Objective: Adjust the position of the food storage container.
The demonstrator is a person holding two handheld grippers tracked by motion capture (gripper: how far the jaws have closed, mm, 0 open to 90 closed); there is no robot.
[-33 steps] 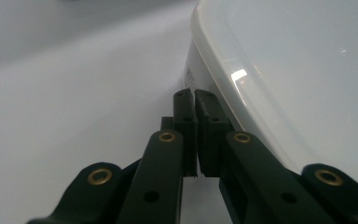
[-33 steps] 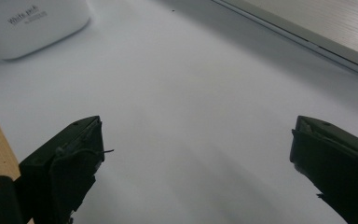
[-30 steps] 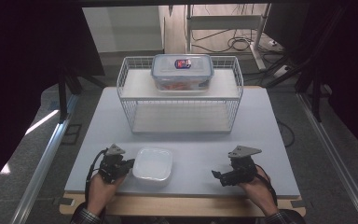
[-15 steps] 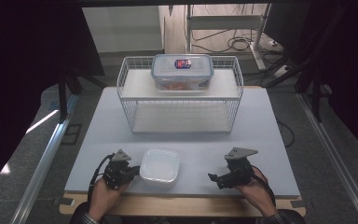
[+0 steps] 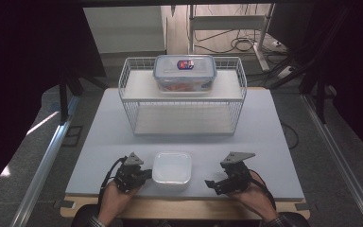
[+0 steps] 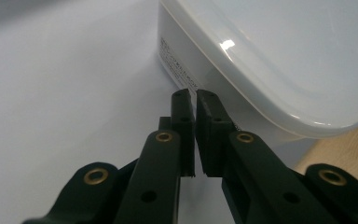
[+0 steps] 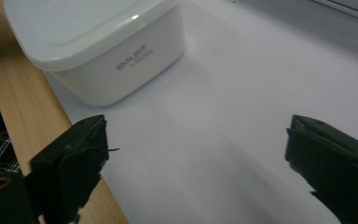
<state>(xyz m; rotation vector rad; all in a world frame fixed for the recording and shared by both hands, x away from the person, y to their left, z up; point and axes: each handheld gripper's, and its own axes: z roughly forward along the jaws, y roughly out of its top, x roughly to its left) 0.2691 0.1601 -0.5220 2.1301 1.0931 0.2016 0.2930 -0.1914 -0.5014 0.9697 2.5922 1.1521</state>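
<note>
Since a second ago the left gripper [image 5: 147, 174] and the white lidded box [image 5: 171, 167] have slid rightward along the table's [image 5: 264, 142] near edge. Its jaws are clenched together, tips against the box's nine-o'clock wall. At the box's three o'clock, apart, the right gripper [image 5: 210, 183] stands released, jaws just narrowing with nothing between.

Left gripper [image 5: 144, 174] fingers closed together; right gripper [image 5: 212, 184] fingers spread, just narrowing.

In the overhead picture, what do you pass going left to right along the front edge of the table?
Left gripper → white lidded container → right gripper.
</note>
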